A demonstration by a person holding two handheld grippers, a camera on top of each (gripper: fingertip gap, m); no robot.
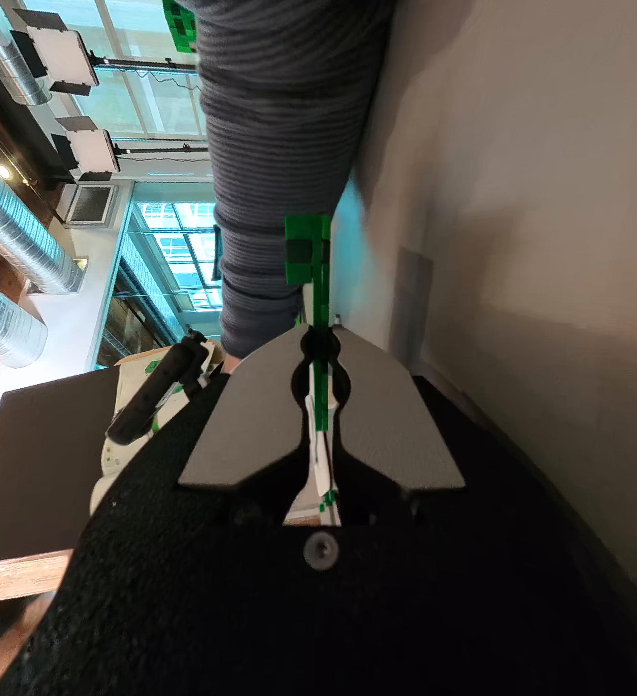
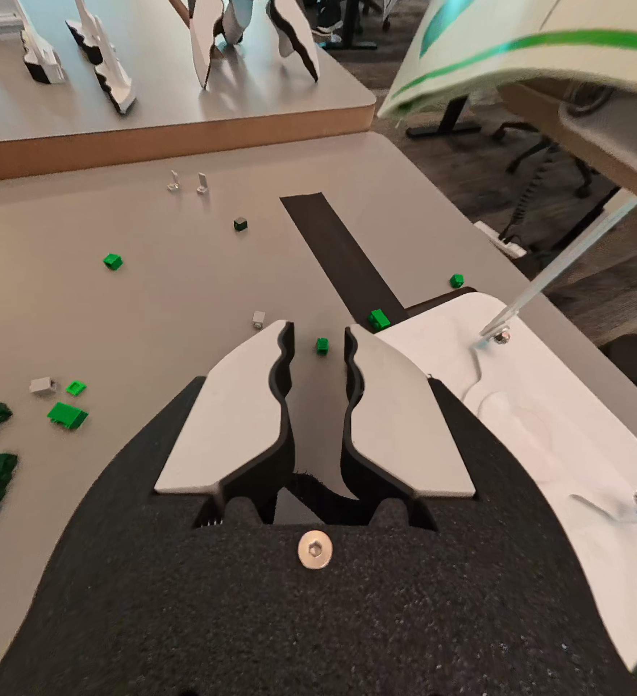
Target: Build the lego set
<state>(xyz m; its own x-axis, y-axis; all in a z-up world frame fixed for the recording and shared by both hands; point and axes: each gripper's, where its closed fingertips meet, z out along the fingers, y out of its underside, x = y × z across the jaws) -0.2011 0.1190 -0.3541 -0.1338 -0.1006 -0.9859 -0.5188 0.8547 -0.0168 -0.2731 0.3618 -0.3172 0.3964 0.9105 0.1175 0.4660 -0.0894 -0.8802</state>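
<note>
Left wrist view. The left hand-held gripper (image 1: 319,335) is clenched on a flat green lego assembly (image 1: 319,301), seen edge-on. The assembly runs forward between the two fingers and ends, beyond the tips, in a wider green block with one dark square. The camera is rolled on its side, so windows, ducts and studio lights stand to the left of the hand-held gripper and a pale wall to its right. A person's grey ribbed sleeve (image 1: 272,150) fills the space ahead of the tips.

Right wrist view. The right hand-held gripper (image 2: 319,335) is released and holds nothing, its jaws standing apart above the grey desk (image 2: 159,301). A small bright green brick (image 2: 322,345) lies on the desk straight ahead, framed by the gap between the fingertips. A second green brick (image 2: 379,320) rests just right of the tips on a black strip (image 2: 332,244). More loose pieces — bright green, dark green and grey — lie scattered well to the left.

Step in hand, as judged: fetching the next piece while the partial build is held aloft. The next move probably calls for lowering the right hand-held gripper, closing on the small brick squarely — studs kept free — and carrying it to the held assembly.
</note>
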